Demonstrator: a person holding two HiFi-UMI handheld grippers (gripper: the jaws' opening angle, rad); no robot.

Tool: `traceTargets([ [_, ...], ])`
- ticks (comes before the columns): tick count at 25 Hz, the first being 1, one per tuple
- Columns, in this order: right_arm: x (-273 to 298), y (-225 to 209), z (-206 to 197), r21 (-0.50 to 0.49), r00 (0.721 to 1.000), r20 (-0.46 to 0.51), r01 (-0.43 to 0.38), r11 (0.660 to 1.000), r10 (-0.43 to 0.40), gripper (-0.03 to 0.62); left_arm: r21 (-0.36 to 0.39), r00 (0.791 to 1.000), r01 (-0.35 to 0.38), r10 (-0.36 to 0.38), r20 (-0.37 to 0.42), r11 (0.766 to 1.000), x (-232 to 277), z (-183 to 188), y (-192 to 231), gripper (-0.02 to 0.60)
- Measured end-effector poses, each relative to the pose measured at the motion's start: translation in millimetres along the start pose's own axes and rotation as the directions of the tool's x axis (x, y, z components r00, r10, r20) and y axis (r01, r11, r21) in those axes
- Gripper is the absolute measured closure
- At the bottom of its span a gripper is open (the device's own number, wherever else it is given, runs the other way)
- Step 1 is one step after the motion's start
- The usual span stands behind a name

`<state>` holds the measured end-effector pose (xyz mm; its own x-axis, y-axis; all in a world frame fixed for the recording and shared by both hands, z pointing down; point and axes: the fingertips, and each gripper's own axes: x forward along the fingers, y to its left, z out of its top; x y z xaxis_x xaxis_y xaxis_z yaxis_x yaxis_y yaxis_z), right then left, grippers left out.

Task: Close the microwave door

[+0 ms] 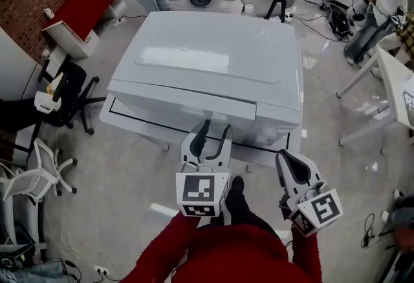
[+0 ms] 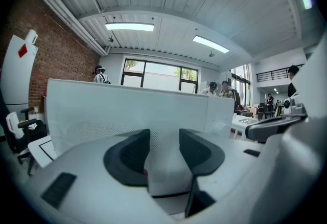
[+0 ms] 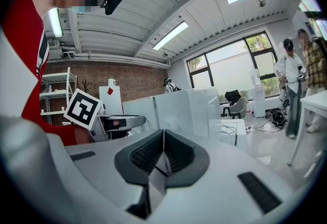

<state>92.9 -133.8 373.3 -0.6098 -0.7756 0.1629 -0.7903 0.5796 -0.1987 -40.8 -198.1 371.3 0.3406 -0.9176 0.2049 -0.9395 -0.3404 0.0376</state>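
Note:
The microwave [image 1: 207,62] is a big white box on a low stand, its front face [image 1: 187,110] turned toward me with the door lying flush against it. My left gripper [image 1: 216,128] is open just in front of that face, near its lower edge, with nothing between the fingers. In the left gripper view the left gripper [image 2: 164,138] frames the white front [image 2: 127,110] close ahead. My right gripper [image 1: 283,157] is shut and empty, lower and to the right of the microwave's corner. In the right gripper view the right gripper [image 3: 163,138] points past the microwave [image 3: 173,108], with the left gripper [image 3: 122,121] at its left.
Office chairs [image 1: 71,91] and a white chair [image 1: 39,172] stand at the left. A red shelf [image 1: 84,0] runs along the brick wall. A white table [image 1: 394,88] and a person [image 1: 375,4] are at the right. Cables lie on the floor behind.

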Motion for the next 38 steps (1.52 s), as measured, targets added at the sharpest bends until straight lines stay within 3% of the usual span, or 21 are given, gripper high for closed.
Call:
traceTargets([
  [15, -1, 2, -4, 0.005, 1.000, -0.018, -0.018, 1.000, 0.018, 0.579, -0.015, 1.000, -0.029, 0.029, 0.003, 0.999, 9, 4, 6, 0.407],
  [20, -1, 8, 6, -0.012, 0.999, 0.007, -0.041, 0.999, 0.042, 0.579, -0.001, 0.997, 0.053, -0.053, 0.057, 0.999, -8, 20, 2, 0.429],
  [22, -2, 11, 12, -0.024, 0.998, 0.028, -0.053, 0.998, 0.054, 0.579, 0.002, 0.983, 0.145, -0.144, 0.117, 0.989, -17, 34, -4, 0.496],
  [24, -3, 12, 17, -0.029, 0.997, 0.051, -0.059, 0.998, 0.061, 0.579, -0.001, 0.954, 0.251, -0.247, 0.169, 0.968, -24, 43, -11, 0.562],
  [27, -6, 18, 24, -0.039, 0.993, 0.088, -0.077, 0.996, 0.080, 0.579, 0.025, 0.901, 0.383, -0.379, 0.212, 0.924, -36, 48, -25, 0.571],
  [30, -10, 24, 25, -0.044, 0.991, 0.092, -0.091, 0.995, 0.094, 0.579, 0.033, 0.860, 0.463, -0.458, 0.227, 0.886, -49, 45, -37, 0.571],
  [34, -15, 33, 27, -0.055, 0.986, 0.114, -0.113, 0.992, 0.118, 0.579, 0.009, 0.839, 0.503, -0.491, 0.234, 0.864, -67, 33, -44, 0.572],
  [38, -20, 44, 35, -0.083, 0.973, 0.163, -0.150, 0.985, 0.162, 0.579, 0.001, 0.851, 0.489, -0.478, 0.219, 0.872, -84, 16, -41, 0.572],
])
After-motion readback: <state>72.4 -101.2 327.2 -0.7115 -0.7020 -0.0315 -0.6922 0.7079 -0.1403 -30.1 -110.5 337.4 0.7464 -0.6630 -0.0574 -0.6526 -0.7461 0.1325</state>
